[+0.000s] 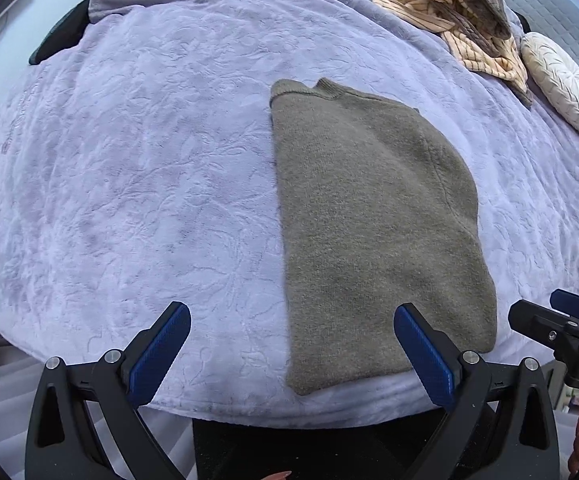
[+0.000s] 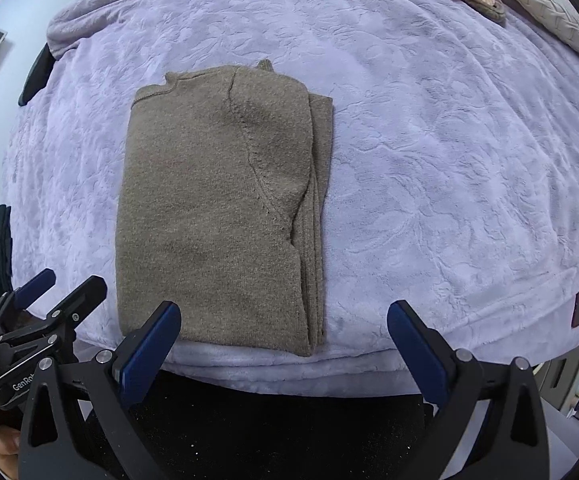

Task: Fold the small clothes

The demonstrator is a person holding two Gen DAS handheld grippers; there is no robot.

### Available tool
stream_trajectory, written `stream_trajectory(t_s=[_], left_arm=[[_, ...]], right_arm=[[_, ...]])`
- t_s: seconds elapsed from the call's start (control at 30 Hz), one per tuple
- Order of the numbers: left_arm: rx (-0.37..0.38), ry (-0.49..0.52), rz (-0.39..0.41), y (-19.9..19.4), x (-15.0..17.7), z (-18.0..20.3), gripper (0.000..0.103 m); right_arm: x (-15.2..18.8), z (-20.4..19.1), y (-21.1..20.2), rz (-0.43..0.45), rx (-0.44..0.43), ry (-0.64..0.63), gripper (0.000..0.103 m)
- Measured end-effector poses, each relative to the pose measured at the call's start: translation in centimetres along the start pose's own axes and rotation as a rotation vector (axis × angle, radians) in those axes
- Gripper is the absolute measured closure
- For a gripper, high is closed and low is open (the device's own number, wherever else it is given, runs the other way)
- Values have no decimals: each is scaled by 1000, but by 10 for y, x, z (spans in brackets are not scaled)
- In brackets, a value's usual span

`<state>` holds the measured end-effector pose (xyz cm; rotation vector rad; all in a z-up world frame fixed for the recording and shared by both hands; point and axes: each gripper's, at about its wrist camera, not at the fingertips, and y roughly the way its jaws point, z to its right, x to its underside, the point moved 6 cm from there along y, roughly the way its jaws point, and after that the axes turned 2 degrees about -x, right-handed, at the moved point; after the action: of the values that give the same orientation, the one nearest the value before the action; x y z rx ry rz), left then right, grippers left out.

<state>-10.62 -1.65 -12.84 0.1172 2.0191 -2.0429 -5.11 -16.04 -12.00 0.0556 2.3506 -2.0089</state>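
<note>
An olive-brown knit sweater (image 1: pixel 373 216) lies folded lengthwise on the lavender blanket (image 1: pixel 149 168), its collar at the far end and its hem at the near edge. It also shows in the right wrist view (image 2: pixel 217 208), with a sleeve folded over along its right side. My left gripper (image 1: pixel 291 332) is open and empty above the near edge, its right finger over the sweater's hem. My right gripper (image 2: pixel 283 330) is open and empty, its left finger over the hem. Each gripper shows at the edge of the other's view.
A pile of striped cream and grey clothes (image 1: pixel 449 4) lies at the far right, next to a round white pillow (image 1: pixel 561 80). A dark item (image 1: pixel 61 36) lies at the far left. The blanket's near edge (image 2: pixel 289 372) drops off below the grippers.
</note>
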Motion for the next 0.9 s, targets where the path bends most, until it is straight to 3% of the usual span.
stream_trajectory(t_s=[0.9], left_arm=[[-42,-9,-31,4,5,-5,1]], right_arm=[[6,-9,1,-12,55,-17,0]])
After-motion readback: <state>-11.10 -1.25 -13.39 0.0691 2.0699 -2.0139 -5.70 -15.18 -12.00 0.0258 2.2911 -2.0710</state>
